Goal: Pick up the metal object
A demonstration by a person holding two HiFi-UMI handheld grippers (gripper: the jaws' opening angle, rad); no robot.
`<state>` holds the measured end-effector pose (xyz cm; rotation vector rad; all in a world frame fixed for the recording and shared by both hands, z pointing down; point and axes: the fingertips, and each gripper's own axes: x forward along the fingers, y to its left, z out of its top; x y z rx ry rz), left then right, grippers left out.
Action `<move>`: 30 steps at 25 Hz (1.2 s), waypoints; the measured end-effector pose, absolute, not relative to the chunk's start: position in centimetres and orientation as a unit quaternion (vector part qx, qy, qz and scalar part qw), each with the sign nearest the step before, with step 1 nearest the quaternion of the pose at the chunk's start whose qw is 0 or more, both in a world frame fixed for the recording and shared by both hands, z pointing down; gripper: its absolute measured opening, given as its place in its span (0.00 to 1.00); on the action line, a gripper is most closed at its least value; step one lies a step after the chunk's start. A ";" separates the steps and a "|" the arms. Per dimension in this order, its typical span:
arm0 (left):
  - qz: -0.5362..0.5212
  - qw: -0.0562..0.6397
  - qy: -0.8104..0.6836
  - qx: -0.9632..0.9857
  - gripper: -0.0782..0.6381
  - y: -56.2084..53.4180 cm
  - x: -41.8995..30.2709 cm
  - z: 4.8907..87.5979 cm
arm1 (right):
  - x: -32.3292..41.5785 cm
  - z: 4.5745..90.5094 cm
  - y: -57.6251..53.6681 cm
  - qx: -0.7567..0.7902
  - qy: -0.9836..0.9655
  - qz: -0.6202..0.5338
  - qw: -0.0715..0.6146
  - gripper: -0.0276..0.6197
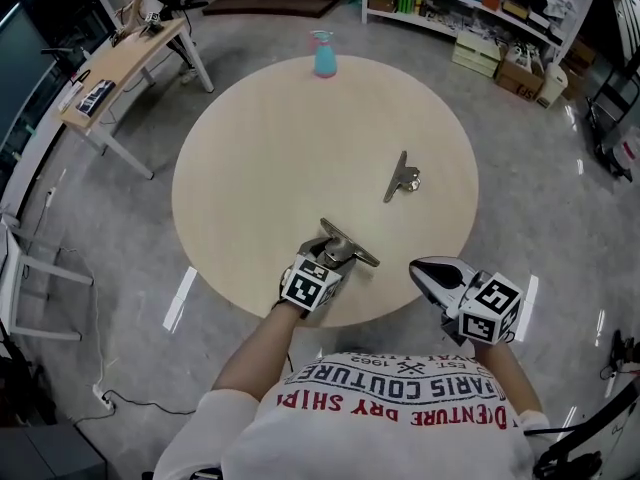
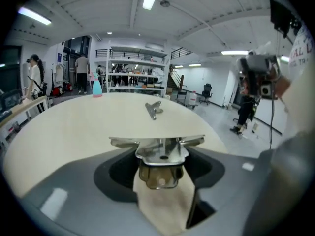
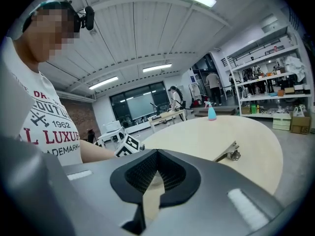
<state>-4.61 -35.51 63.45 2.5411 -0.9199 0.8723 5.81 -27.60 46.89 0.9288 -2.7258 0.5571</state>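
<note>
The wearer (image 1: 262, 356) I directed remotely had on a white short-sleeved T-shirt (image 1: 400, 433), its chest printed with red and black lettering (image 1: 400, 393).

Head cam is sitting up top, looking steeply down on the whole round table (image 1: 250, 138) from well above and catching both grippers at the near rim. The cam riding my left gripper (image 1: 335, 251) is hugging the tabletop, staring along its closing jaws at the clip (image 2: 160, 154) right between them, super close, and facing out toward the spray bottle (image 2: 97, 87) at the far rim. The one on my right gripper (image 1: 415, 265) is sitting at the near rim, looking low across the table. All three are sharing the tabletop, the bottle and the second clip (image 1: 402, 176).
</note>
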 end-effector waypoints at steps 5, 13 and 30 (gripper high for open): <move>0.211 0.136 -0.309 0.917 0.51 -33.3 -5.6 53.7 | 4.8 45.7 -28.7 0.313 -0.930 0.168 0.099 0.04; 0.124 0.131 -0.311 0.933 0.51 -30.4 -8.7 46.6 | 2.8 44.7 -28.3 0.294 -0.939 0.148 0.103 0.04; 0.106 0.110 -0.319 0.935 0.51 -21.9 -8.2 42.7 | 2.4 42.8 -22.8 0.277 -0.946 0.139 0.097 0.04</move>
